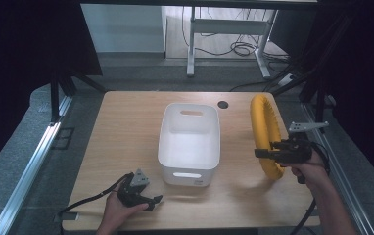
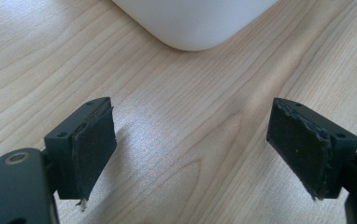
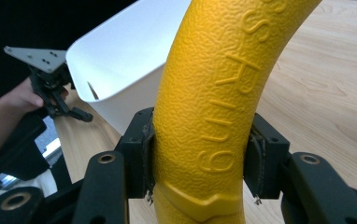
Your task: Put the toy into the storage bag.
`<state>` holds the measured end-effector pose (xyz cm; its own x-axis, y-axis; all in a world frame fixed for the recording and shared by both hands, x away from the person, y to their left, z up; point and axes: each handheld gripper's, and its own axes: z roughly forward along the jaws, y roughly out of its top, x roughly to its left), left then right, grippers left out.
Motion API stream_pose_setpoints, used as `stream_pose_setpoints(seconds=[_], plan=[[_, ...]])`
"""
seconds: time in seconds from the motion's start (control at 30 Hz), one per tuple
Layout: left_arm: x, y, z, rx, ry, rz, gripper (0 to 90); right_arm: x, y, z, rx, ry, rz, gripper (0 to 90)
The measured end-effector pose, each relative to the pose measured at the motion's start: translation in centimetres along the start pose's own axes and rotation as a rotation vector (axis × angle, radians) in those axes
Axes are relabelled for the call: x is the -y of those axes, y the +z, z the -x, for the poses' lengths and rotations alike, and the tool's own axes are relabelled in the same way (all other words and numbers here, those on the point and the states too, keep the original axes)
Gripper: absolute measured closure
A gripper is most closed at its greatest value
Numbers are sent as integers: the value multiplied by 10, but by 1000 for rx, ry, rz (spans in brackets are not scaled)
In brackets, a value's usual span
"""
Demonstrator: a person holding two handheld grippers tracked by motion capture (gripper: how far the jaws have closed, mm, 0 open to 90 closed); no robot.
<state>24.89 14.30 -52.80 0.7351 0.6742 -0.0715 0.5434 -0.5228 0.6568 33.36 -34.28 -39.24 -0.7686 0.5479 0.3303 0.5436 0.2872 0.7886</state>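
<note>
Yellow ring point(image 1: 266, 133) stands upright, clamped by right gripper point(image 1: 268, 152) beside white bin point(image 1: 189, 142); left gripper point(image 2: 193, 149) jaws are apart over table point(image 1: 121, 132).

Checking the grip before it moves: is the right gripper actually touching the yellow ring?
Touching: the right gripper view shows both pads of the right gripper pressed against the yellow ring.
</note>
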Motion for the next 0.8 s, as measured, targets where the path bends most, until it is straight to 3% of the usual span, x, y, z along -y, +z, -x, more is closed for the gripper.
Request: stream_pose_setpoints(seconds=[0.57,0.8], plan=[[0,0,0,-1,1,1,158,-7,1,-4,-57,7,102,516],[0,0,0,-1,1,1,158,-9,5,-10,-40,8,163,515]])
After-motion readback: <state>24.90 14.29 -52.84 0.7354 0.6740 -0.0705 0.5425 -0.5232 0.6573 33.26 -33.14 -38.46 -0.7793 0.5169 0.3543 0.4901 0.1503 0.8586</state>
